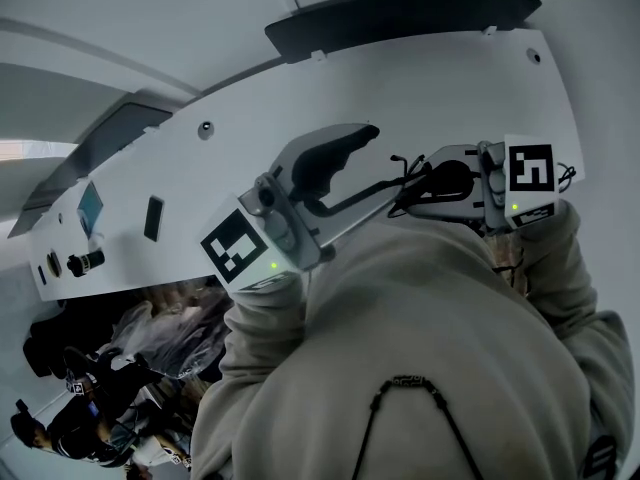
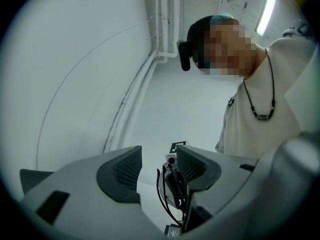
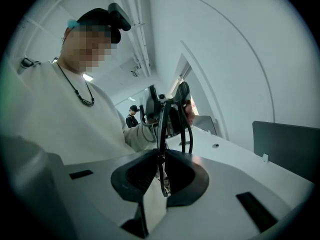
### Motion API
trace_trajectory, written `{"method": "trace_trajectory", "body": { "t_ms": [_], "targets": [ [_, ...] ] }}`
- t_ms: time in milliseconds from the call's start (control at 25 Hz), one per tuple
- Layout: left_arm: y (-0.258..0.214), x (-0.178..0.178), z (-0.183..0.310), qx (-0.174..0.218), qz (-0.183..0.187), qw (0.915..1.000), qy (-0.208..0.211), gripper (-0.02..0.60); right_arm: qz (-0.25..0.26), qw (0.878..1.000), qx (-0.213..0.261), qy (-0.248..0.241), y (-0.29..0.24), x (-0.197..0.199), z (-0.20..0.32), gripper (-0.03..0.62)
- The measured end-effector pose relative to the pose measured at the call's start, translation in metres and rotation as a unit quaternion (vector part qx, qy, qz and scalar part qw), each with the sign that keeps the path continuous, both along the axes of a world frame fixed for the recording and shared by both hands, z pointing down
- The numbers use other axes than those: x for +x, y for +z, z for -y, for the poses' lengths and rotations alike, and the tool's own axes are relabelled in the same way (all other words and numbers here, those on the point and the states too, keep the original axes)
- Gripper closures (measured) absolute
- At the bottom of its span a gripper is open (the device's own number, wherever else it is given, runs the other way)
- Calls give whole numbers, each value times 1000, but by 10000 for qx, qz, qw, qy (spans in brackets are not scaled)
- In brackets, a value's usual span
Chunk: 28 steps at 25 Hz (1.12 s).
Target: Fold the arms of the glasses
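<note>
White table top lies beyond and below both grippers. The work is done in the air in front of the person's cream sweatshirt, not on the surface. My reading is that holding the piece up leaves room for an arm to swing without catching the table.

Left gripper: jaws stand wide apart and the pads press on nothing. Thin black loops of the glasses sit between the jaws, low and just beside the right-hand pad. They seem clear of that pad, though I cannot be sure. Judged purpose: released, placed to take a fresh hold on an arm or push it inward.

Right gripper: clenched on the glasses. A thin black part is pinched between the pads and runs straight out past the tips toward the other gripper. Judged purpose: it acts as the anchor, keeping the frame steady and edge-on while the free gripper does the folding.

Fold state of the arms: cannot tell, as the frame is too thin and overlapped in every view.
</note>
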<state>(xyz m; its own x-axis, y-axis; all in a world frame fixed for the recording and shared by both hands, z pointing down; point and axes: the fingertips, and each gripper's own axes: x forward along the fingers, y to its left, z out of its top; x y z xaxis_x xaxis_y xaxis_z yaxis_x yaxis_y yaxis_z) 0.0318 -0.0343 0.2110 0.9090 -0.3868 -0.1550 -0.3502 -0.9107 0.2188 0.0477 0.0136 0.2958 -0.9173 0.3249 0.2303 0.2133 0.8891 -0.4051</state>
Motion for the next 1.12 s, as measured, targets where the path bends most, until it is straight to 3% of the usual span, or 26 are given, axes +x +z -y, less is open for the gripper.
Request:
{"method": "trace_trajectory", "body": {
  "t_ms": [120,200,360,480,520,560,640,920,1120],
  "targets": [
    [-5,-26,4,92,-188,9991,-379,377,-232,9997,17,80,17,0,7,536],
    [3,-43,11,15,-156,9982,-574,377,-669,9975,118,183,49,-1,24,536],
    [27,-57,16,-213,19,9969,-751,378,-1934,9791,472,403,147,7,61,536],
    [33,-59,9,-285,42,9970,-714,385,-2212,9742,217,406,192,4,73,536],
    [34,-60,8,-288,67,9968,-749,428,-2354,9708,222,396,207,3,77,536],
    [36,-63,7,-300,103,9962,-816,504,-2563,9654,314,370,223,3,82,536],
    [40,-69,6,-359,149,9948,-937,562,-3037,9504,628,239,253,5,88,536],
    [48,-87,0,-519,129,9900,-1309,577,-3912,9125,1189,-125,324,9,102,536],
    [56,-96,-6,-693,175,9862,-1495,577,-4484,8789,1582,-377,365,15,111,536]
  ]
}}
